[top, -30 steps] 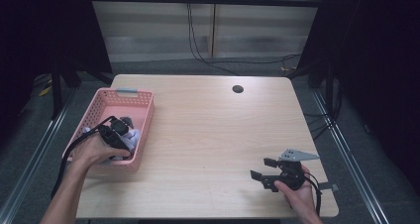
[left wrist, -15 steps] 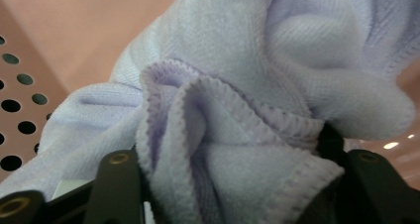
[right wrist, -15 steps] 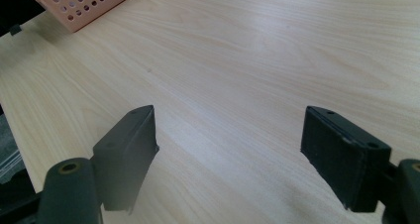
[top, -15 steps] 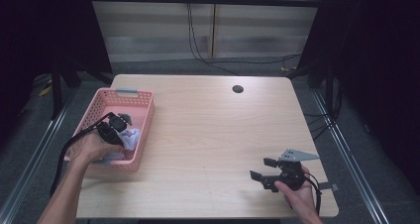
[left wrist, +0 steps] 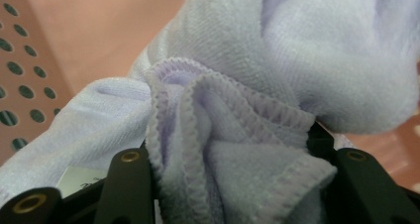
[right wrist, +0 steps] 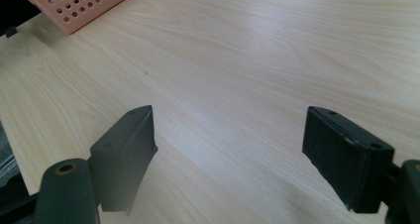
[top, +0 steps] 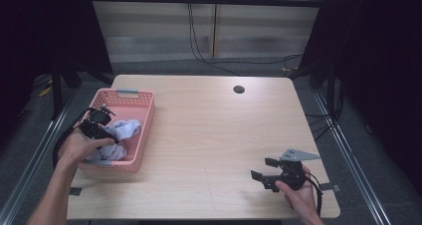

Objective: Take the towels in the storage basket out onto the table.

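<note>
A pink perforated basket [top: 148, 128] stands at the table's left edge with a crumpled lavender cloth [top: 125, 129] in it. My left gripper [top: 110, 134] reaches into the basket from the left. Its jaws have just been closing, and they now pinch a bunched fold of the cloth [left wrist: 277, 60] with its stitched hem between them. The basket's wall [left wrist: 25, 80] shows behind the cloth. Over the table's near right corner, my right gripper [top: 263, 168] is held low and open, with bare wood between its jaws [right wrist: 230, 149].
The light wooden table [top: 214, 125] has a round cable hole [top: 239, 89] near its far edge. A corner of the pink basket [right wrist: 84, 3] lies far off in the right gripper view. Dark floor and metal rails surround the table.
My left gripper has closed on the cloth and risen a little, drawing back toward the basket's left side with the cloth lifted. The right gripper has kept still.
</note>
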Tool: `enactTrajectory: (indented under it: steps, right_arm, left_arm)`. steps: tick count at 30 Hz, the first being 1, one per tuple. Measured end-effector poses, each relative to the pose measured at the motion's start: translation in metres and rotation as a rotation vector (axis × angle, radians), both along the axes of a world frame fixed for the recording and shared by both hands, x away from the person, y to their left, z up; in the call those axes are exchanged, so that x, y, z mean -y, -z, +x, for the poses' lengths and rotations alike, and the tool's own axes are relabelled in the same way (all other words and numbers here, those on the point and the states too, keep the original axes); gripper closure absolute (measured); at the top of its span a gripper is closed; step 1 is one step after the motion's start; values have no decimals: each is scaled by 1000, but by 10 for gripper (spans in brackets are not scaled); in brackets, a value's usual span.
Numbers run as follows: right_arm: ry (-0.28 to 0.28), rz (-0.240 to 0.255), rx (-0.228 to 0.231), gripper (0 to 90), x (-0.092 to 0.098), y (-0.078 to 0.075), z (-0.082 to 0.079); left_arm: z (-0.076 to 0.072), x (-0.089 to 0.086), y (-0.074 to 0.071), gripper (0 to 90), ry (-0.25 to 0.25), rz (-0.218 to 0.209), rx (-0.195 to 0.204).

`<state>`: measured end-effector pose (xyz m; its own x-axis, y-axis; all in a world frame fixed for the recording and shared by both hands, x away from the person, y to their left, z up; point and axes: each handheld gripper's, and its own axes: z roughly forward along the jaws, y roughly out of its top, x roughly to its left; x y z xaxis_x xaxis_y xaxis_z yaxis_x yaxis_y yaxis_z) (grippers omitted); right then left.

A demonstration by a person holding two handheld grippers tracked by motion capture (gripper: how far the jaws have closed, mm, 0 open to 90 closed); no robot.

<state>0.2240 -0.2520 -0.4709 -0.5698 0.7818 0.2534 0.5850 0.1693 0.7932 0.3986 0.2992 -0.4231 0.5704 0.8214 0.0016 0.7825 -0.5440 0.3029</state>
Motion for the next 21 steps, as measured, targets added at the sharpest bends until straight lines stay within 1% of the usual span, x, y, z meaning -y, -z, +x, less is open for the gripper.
enactTrajectory:
  steps: [1, 2, 3, 4, 6, 7, 8, 9, 10, 12, 13, 14, 16, 18, 20, 21]
  right_arm:
    - [0, 1, -1, 197, 0, 0, 0]
    - [0, 0, -1, 197, 0, 0, 0]
    - [0, 1, -2, 197, 0, 0, 0]
    - [0, 1, -1, 197, 0, 0, 0]
    - [0, -1, -1, 196, 0, 0, 0]
    - [0, 0, 0, 194, 0, 0, 0]
    - [0, -1, 1, 193, 0, 0, 0]
    - [0, 0, 0, 192, 0, 0, 0]
    - [0, -2, 3, 193, 0, 0, 0]
    - [0, -2, 2, 193, 0, 0, 0]
    - [-1, -2, 2, 193, 0, 0, 0]
    - [0, -1, 0, 193, 0, 0, 0]
    - [0, -1, 4, 191, 0, 0, -1]
    - [0, -1, 3, 190, 0, 0, 0]
    - [-1, -2, 3, 187, 0, 0, 0]
    - [-2, -3, 3, 187, 0, 0, 0]
  left_arm:
    - [-1, 0, -3, 478, -22, -6, 10]
    - [0, 0, -5, 478, -15, -11, 2]
    - [0, 0, -8, 477, -10, -8, 15]
    - [0, 0, -10, 476, -13, -15, 14]
    - [0, -1, -15, 474, -3, -45, -2]
    - [0, -3, -18, 473, 4, -46, 1]
    - [-1, -3, -20, 472, -8, -62, -4]
    - [-1, -4, -22, 471, -18, -63, 6]
    - [0, -5, -24, 471, -17, -68, 6]
    - [0, -8, -26, 470, -19, -94, -8]
    - [0, -9, -27, 469, -26, -97, 0]
    - [0, -11, -29, 469, -22, -92, 1]
    - [-1, -12, -31, 468, -28, -94, 13]
    - [-1, -13, -33, 468, -27, -103, 5]
    - [-2, -13, -35, 466, -19, -107, 13]
    - [-2, -13, -36, 466, -15, -116, 6]
